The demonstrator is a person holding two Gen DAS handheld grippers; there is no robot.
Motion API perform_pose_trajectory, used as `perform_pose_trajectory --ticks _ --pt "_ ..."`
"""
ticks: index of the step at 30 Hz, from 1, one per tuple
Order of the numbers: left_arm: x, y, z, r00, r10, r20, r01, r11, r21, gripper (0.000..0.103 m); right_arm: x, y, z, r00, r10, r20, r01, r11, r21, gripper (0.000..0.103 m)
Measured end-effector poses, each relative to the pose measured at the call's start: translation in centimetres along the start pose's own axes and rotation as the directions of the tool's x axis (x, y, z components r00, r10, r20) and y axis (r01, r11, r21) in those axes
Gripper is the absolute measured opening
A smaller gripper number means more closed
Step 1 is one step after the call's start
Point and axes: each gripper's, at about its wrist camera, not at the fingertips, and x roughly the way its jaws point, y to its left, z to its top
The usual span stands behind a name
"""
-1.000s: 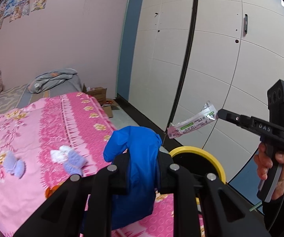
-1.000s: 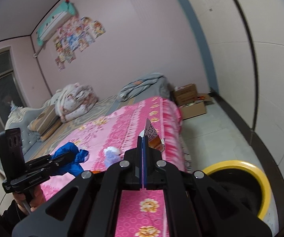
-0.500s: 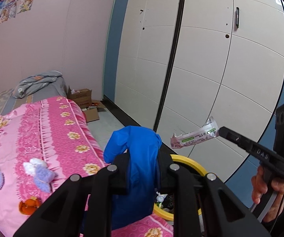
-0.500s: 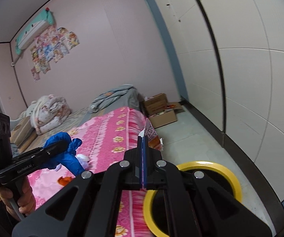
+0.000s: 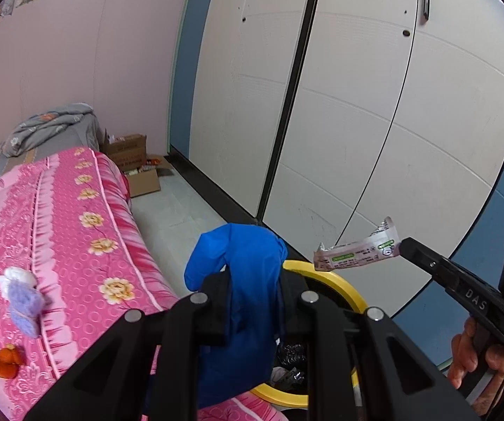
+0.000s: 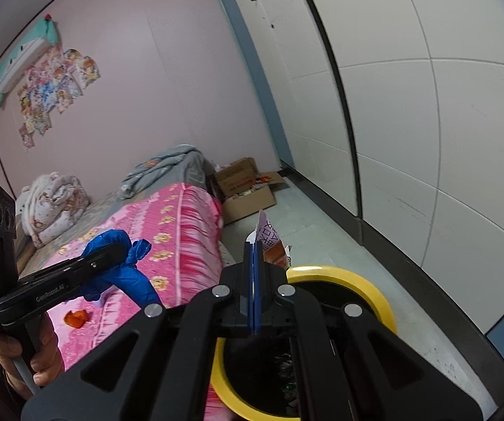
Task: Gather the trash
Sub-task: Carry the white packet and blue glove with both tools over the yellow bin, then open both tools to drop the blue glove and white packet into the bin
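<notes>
left jaws [image 5: 252, 301] clench a blue glove [image 5: 241, 280], right jaws [image 6: 253, 263] a wrapper [image 5: 357, 251], over the bin rim [image 6: 364, 280].

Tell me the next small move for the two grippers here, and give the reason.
Probably ease both a little further over the yellow-rimmed black bin, then open. The left gripper is clamped on a crumpled blue glove near the rim; the right gripper pinches a flat pink-and-white wrapper above it. Neither looks centred over the opening.

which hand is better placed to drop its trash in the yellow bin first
Probably right. The right gripper holds its wrapper over the bin's yellow rim; the left gripper and blue glove hang over the pink bed.
</notes>
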Motion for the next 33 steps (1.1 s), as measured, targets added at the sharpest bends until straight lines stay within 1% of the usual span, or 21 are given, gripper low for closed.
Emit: perform_pose_trajectory --ticks 2,8,13,17,20,21,24,26,28,29,31,32,33 --pt "1.1 -0.4 -0.2 1.000 -0.011 -0.017 0.011 1.000 0.001 0.017 0.4 -0.6 -0.5 1.000 -0.030 -0.002 0.030 1.000 0.001 0.000" --pt "4.3 -1.8 -0.8 0.997 -0.036 -0.065 0.037 0.999 0.028 0.017 2.1 -2.7 -1.9 0.996 -0.084 -0.038 0.085 0.996 0.029 0.000" --pt "6.3 -2.6 -1.4 0.994 -0.044 -0.097 0.048 0.998 0.048 0.017 3.4 -4.0 -2.9 0.992 -0.107 -0.068 0.110 0.993 0.041 0.000" --pt "7.5 -2.8 -1.5 0.990 -0.066 -0.124 0.070 0.997 0.033 0.017 4.5 -4.8 -3.5 0.990 -0.111 -0.089 0.116 0.992 0.051 0.000" --pt "7.9 -2.8 -1.5 0.989 -0.075 -0.127 0.078 0.997 0.022 0.019 4.6 -5.2 -3.7 0.987 -0.127 -0.095 0.132 0.990 0.055 0.000" --pt "8.0 -2.8 -1.5 0.989 -0.076 -0.126 0.079 0.997 0.022 0.021 4.7 -5.3 -3.8 0.987 -0.132 -0.094 0.138 0.989 0.054 0.000" --pt "8.0 -2.9 -1.6 0.988 -0.086 -0.127 0.087 0.996 0.009 0.023 4.8 -5.2 -3.8 0.986 -0.139 -0.091 0.144 0.988 0.055 0.000" --pt "8.0 -3.0 -1.6 0.989 -0.084 -0.125 0.086 0.996 0.009 0.031 4.6 -5.3 -3.9 0.985 -0.148 -0.089 0.154 0.987 0.056 0.000" --pt "7.8 -3.1 -1.6 0.990 -0.075 -0.123 0.076 0.997 0.003 0.041 4.4 -5.3 -3.9 0.983 -0.160 -0.087 0.165 0.985 0.058 0.000" --pt "7.6 -2.9 -1.5 0.990 -0.076 -0.120 0.076 0.997 -0.005 0.044 4.2 -5.3 -3.9 0.983 -0.163 -0.086 0.169 0.984 0.061 0.000" --pt "7.2 -2.6 -1.4 0.991 -0.074 -0.111 0.072 0.997 -0.018 0.058 4.0 -5.2 -3.9 0.981 -0.172 -0.085 0.177 0.982 0.064 0.000" --pt "6.8 -2.5 -1.3 0.993 -0.066 -0.102 0.065 0.998 -0.021 0.062 3.8 -5.2 -3.9 0.981 -0.172 -0.084 0.178 0.982 0.065 0.001" --pt "6.5 -2.4 -1.1 0.994 -0.060 -0.095 0.058 0.998 -0.021 0.069 3.6 -5.1 -3.8 0.982 -0.172 -0.083 0.178 0.982 0.067 0.001"
